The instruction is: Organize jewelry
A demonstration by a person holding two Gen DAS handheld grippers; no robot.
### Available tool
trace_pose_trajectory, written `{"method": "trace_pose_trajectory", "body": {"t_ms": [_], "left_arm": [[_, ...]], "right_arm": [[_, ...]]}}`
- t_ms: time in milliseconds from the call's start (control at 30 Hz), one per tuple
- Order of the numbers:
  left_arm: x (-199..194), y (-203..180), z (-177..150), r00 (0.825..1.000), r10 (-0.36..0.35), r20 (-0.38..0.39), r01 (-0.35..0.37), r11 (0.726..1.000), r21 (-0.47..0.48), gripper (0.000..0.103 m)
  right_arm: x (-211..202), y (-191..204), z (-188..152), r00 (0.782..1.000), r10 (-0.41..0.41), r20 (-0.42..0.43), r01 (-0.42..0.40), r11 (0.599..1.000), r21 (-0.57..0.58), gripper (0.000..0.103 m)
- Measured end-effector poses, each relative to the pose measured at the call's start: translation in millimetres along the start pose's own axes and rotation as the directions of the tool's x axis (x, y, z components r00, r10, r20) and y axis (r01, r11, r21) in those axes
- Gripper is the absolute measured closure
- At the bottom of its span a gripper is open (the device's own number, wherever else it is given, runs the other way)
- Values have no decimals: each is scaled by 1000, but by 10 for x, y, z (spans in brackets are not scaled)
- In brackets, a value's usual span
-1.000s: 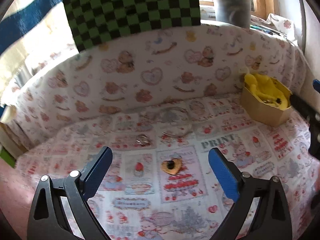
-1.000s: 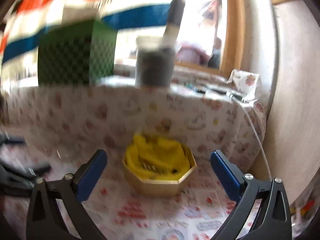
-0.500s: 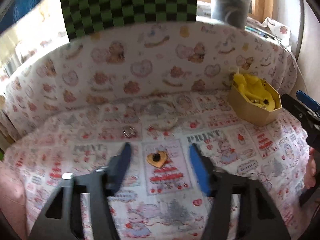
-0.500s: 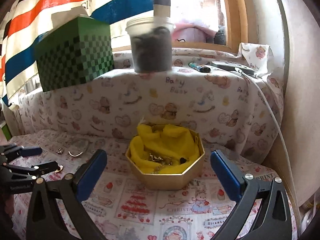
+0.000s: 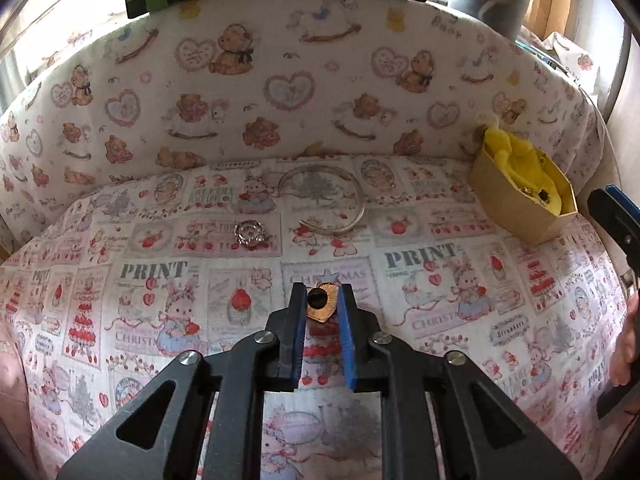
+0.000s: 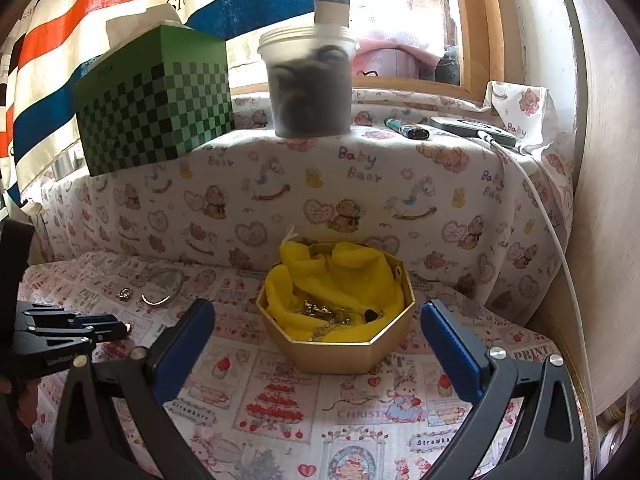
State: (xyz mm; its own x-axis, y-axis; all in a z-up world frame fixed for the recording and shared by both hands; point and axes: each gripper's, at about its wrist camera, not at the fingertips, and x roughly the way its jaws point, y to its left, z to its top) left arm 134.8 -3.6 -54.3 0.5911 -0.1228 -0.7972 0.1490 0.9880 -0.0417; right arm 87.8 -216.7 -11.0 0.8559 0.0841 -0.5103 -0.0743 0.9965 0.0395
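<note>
My left gripper (image 5: pixel 321 300) is shut on a gold heart-shaped piece (image 5: pixel 321 304) with a dark centre, low over the printed cloth. A clear ring (image 5: pixel 248 233) and a silver bangle (image 5: pixel 328 200) lie on the cloth beyond it. A gold octagonal box (image 6: pixel 340 340) lined with yellow cloth holds several gold pieces; it also shows at the right in the left wrist view (image 5: pixel 516 196). My right gripper (image 6: pixel 316 344) is open and empty, just in front of the box. The left gripper (image 6: pixel 116 330) shows at the left in the right wrist view.
A raised ledge covered in teddy-bear cloth (image 5: pixel 280 92) runs along the back. On it stand a green checkered box (image 6: pixel 156 112) and a plastic tub (image 6: pixel 308 84). A white cable (image 6: pixel 540 208) hangs down at the right by the wall.
My left gripper has moved forward and down to the heart piece and its jaws have closed on it. The right gripper has steadied in front of the box, still open.
</note>
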Motion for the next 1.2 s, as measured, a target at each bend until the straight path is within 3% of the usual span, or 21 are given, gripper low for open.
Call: {"method": "trace_pose_trajectory", "body": {"t_ms": [333,433,500,600,667,733,800,900,967,1033,1133,1200], "left_arm": [[-15,85,36,999,-37,13,37,999,-30,94],[-183,167,70,997,-38,64,41,998,-46,94],[-343,209,97,992,-37,123,44,997,-56,94],[-570,311,125,976,-38,214,57,995,-82,94],[-676,376,139,964,-28,264,56,994,-97,94],[-725,442,151,955,0,296,35,993,-110,94],[-723,531,167,952,31,305,10,991,-130,94],[-685,631,175,954,59,295,-12,987,-159,94],[-660,661,167,958,74,277,-26,985,-173,94],[-649,675,155,962,47,269,4,983,-184,94],[-661,713,138,960,55,275,1,980,-199,94],[-670,743,138,957,76,279,-17,978,-208,94]], "right_arm": [[-23,34,-4,1000,17,2,-17,1000,-13,3],[-26,37,4,998,68,-15,-68,998,-7,17],[-25,59,-3,995,94,-28,-94,995,-12,31],[-96,162,3,988,139,-72,-142,989,-35,34],[-268,303,22,978,205,-46,-208,976,-71,34],[-325,465,34,975,219,-34,-222,968,-121,34],[-213,602,64,976,198,-86,-209,969,-133,34],[83,798,147,945,262,-196,-282,956,-81,39],[324,946,219,937,243,-250,-269,960,-76,43],[546,1050,274,916,269,-298,-305,949,-80,43],[934,1154,321,907,213,-364,-255,964,-71,44],[1121,1185,351,898,212,-385,-244,969,-37,59]]}}
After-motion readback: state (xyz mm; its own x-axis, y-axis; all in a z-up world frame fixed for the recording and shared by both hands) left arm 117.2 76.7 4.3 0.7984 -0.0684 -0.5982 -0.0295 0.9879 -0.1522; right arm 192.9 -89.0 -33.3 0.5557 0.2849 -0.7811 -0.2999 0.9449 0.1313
